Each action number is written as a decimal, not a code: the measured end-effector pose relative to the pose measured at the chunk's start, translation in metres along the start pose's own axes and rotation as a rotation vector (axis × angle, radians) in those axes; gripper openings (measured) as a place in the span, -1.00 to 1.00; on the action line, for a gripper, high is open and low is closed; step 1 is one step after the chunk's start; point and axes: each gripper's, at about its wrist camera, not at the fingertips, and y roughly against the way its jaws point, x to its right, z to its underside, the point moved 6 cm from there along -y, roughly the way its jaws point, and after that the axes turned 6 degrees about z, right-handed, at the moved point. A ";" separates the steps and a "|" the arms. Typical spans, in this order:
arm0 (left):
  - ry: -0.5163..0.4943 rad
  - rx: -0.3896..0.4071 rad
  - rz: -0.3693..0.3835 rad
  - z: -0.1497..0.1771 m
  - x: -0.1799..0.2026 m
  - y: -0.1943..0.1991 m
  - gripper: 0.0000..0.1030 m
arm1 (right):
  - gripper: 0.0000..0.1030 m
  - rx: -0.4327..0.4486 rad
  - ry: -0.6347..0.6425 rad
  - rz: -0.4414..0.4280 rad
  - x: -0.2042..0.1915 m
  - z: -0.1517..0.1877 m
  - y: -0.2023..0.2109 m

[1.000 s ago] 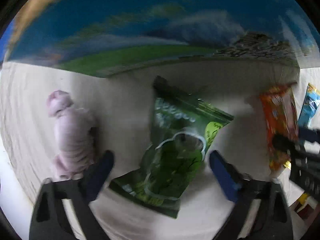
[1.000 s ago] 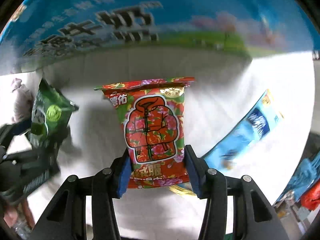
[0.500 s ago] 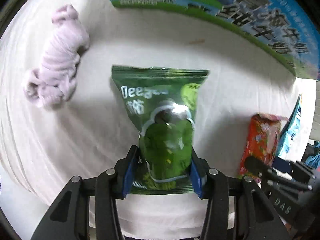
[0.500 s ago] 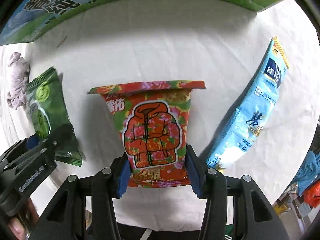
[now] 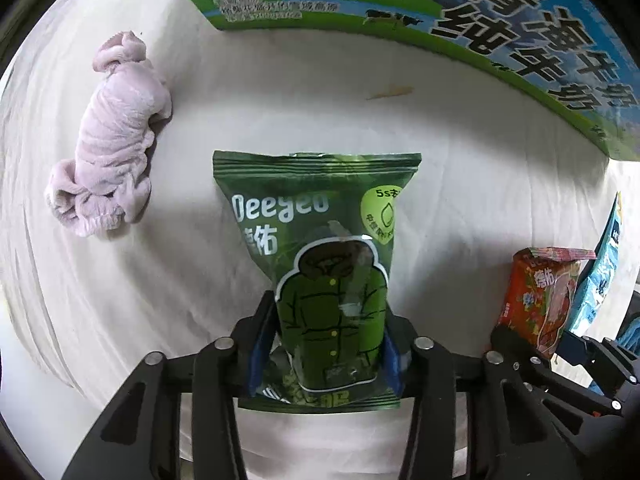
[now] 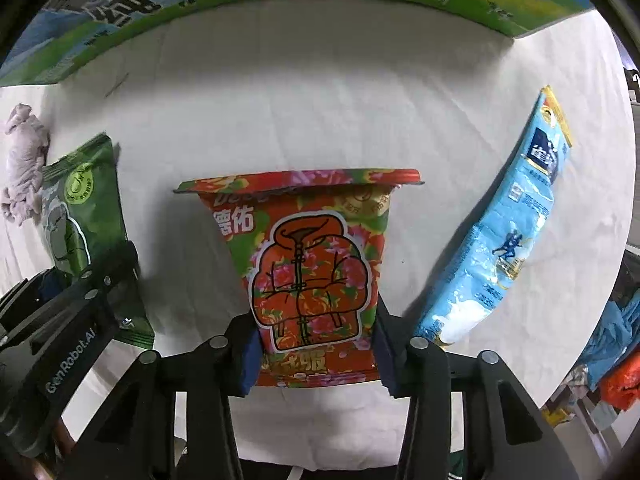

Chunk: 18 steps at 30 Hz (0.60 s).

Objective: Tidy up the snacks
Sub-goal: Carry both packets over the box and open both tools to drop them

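Note:
A green snack bag (image 5: 316, 248) with a jacket drawing stands lifted off the white cloth, and my left gripper (image 5: 324, 354) is shut on its lower end. The right gripper (image 6: 316, 354) is shut on the bottom of a red flowered snack bag (image 6: 312, 264), also raised above the cloth. Each bag shows in the other view too: the red bag (image 5: 540, 296) at the right, the green bag (image 6: 80, 216) at the left. A light blue packet (image 6: 508, 232) lies on the cloth to the right of the red bag.
A blue and green printed carton (image 5: 500, 28) runs along the back of the cloth-covered table (image 6: 320, 100). A crumpled pale pink cloth (image 5: 112, 136) lies at the left. Coloured bags (image 6: 612, 364) sit beyond the table's right edge.
The left gripper went from open over the lying green bag to shut on it and has raised it. Both held bags have moved back from the carton and higher above the cloth.

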 end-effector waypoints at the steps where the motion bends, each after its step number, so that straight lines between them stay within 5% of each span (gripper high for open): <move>1: -0.003 0.007 -0.005 0.012 0.000 0.006 -0.27 | -0.08 0.009 0.003 0.000 -0.002 0.003 0.003; 6: -0.006 0.063 0.033 0.046 0.009 0.029 -0.29 | -0.10 0.073 0.027 -0.042 -0.002 0.023 0.039; 12: -0.036 0.183 0.105 0.060 0.039 0.100 -0.30 | -0.10 0.179 0.041 -0.129 0.001 0.039 0.111; 18: -0.088 0.292 0.174 0.033 0.034 0.189 -0.30 | -0.10 0.305 0.014 -0.217 0.026 0.028 0.199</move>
